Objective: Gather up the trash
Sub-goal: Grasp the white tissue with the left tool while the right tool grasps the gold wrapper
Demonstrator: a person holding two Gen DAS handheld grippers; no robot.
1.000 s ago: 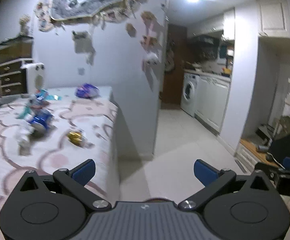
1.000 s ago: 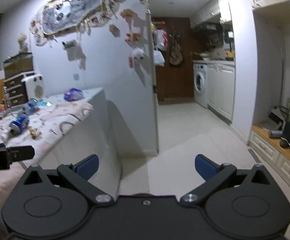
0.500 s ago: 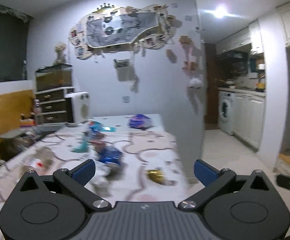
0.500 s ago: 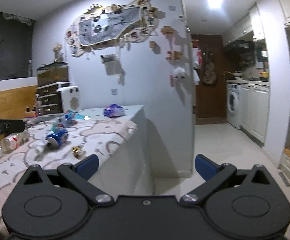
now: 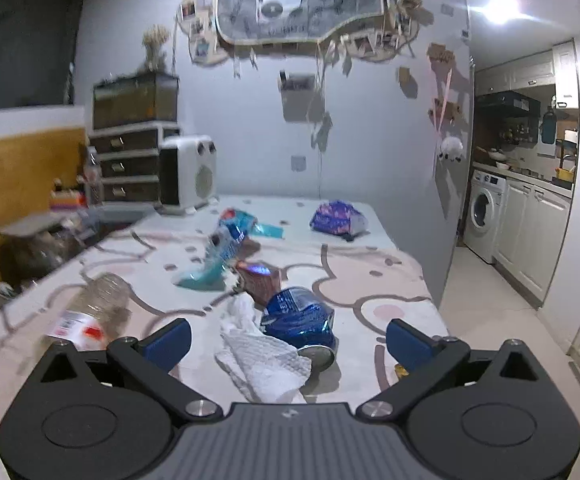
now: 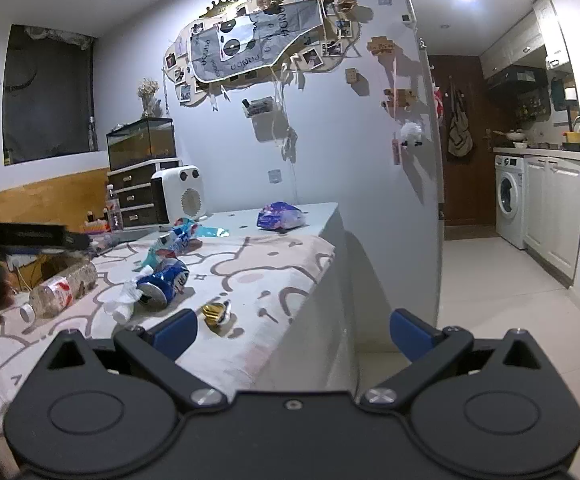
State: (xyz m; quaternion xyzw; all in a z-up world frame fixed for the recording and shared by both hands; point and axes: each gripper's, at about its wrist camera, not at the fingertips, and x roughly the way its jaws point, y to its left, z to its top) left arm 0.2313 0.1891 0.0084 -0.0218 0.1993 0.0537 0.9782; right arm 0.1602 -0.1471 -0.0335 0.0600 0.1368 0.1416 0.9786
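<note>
Left gripper [image 5: 288,340] gapes wide and empty, a crushed blue can [image 5: 299,320] and white tissue [image 5: 262,354] between its fingertips; right gripper [image 6: 293,332] (equally wide, empty) hangs beside the table [image 6: 290,280].

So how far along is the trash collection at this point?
Nothing looks collected yet. Both grippers, left and right, are open and empty, and no bin or bag is in view. The left one is aimed at the crushed blue can and crumpled tissue. Left on the table: the plastic bottle, gold wrapper, purple bag and teal wrappers.
</note>
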